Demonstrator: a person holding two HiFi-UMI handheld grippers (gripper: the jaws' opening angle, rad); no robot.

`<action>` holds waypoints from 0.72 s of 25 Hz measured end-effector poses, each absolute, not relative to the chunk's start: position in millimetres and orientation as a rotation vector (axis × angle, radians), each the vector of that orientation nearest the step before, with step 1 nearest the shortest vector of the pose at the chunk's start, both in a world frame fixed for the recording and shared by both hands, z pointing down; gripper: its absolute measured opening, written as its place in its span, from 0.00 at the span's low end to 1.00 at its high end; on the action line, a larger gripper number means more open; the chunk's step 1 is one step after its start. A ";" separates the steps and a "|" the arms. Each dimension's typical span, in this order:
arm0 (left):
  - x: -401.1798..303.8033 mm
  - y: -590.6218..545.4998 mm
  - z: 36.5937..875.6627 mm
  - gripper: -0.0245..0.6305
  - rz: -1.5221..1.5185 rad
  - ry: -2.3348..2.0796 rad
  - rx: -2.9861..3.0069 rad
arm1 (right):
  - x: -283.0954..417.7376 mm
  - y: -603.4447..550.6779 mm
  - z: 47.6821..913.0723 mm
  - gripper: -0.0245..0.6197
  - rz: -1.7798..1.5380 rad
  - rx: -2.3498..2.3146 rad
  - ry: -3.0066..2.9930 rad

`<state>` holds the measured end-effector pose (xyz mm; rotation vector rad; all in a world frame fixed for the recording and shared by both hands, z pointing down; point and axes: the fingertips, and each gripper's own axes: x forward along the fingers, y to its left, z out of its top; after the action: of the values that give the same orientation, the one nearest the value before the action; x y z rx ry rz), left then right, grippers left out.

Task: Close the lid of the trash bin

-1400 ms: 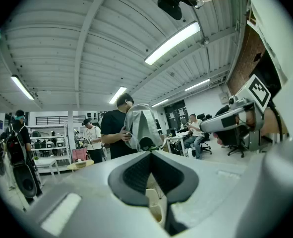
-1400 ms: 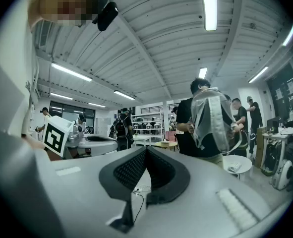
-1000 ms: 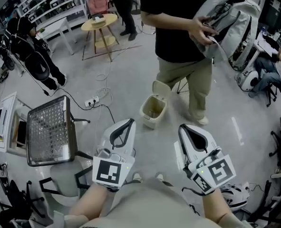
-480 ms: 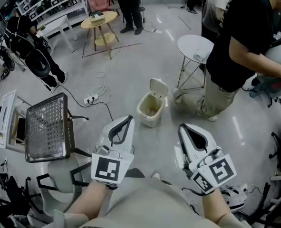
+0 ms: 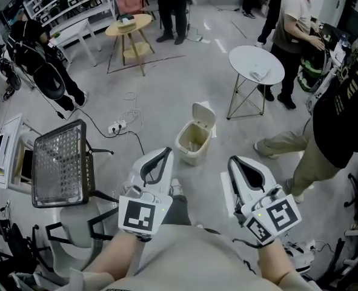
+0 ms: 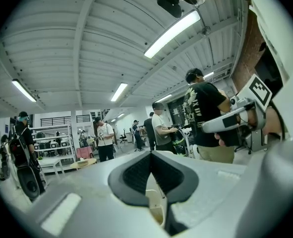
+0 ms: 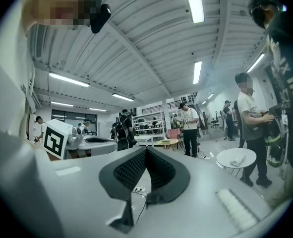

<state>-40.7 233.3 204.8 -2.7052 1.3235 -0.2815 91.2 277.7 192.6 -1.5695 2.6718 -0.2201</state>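
The trash bin (image 5: 188,151) is seen standing on the floor (image 5: 166,90) at about 12 o'clock from the person, between the lines of the two grippers and just beyond their tips. Its lid (image 5: 204,114) is raised and stands nearly upright at the bin's 1 o'clock edge, so the mouth is left open toward the person. The hinge line is judged to run roughly from 10 to 4 o'clock, so the lid would have to be swung down toward 7 o'clock.

The left gripper (image 5: 164,155) is held with its jaws together at the tips and nothing caught between them. In the left gripper view, the pale bin is seen through the loop behind the tips, which suggests this gripper is aimed almost straight at it. From this gripper the bin lies at about 1 o'clock.

The right gripper (image 5: 231,161) is likewise held closed and empty, and only floor and a cable are seen through its loop. From it the bin lies at about 11 o'clock.

Neither gripper is touching the bin. Both are near it, and the left one is judged slightly nearer the bin's wall. The top edge of the lid is taken to be the point to be reached over and pressed.
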 end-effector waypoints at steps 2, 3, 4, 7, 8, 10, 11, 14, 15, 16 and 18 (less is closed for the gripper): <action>-41.8 220.2 207.2 0.04 -0.285 1.324 -2.707 | 90.6 265.0 194.7 0.04 -0.220 -1.573 2.674; -41.9 212.8 207.9 0.04 -0.283 1.321 -2.709 | 90.4 257.7 195.9 0.04 -0.221 -1.578 2.675; -41.7 204.8 208.9 0.04 -0.281 1.316 -2.711 | 90.3 249.8 197.2 0.04 -0.222 -1.584 2.677; -41.4 175.5 213.0 0.04 -0.274 1.307 -2.725 | 90.0 221.0 202.5 0.04 -0.236 -1.600 2.680; -41.6 163.3 214.3 0.04 -0.274 1.308 -2.729 | 89.8 209.4 204.9 0.04 -0.244 -1.605 2.683; -41.7 136.4 217.1 0.04 -0.276 1.306 -2.737 | 89.6 183.5 210.2 0.04 -0.262 -1.617 2.690; -41.9 122.3 218.8 0.04 -0.278 1.303 -2.742 | 89.5 169.6 212.8 0.04 -0.271 -1.625 2.694; -46.2 78.9 224.2 0.04 -0.288 1.295 -2.762 | 85.3 126.0 219.8 0.04 -0.309 -1.649 2.699; -48.9 64.1 225.3 0.04 -0.294 1.294 -2.769 | 82.6 111.2 221.4 0.04 -0.324 -1.652 2.700; -51.5 49.2 225.6 0.04 -0.300 1.292 -2.775 | 79.4 96.2 222.4 0.04 -0.336 -1.655 2.705; -56.1 18.7 224.4 0.04 -0.308 1.282 -2.779 | 72.0 65.5 223.3 0.04 -0.353 -1.659 2.720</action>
<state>-56.1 18.7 224.4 -2.7793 1.2820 -0.3082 72.0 65.5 223.3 -1.6587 2.7203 -0.3533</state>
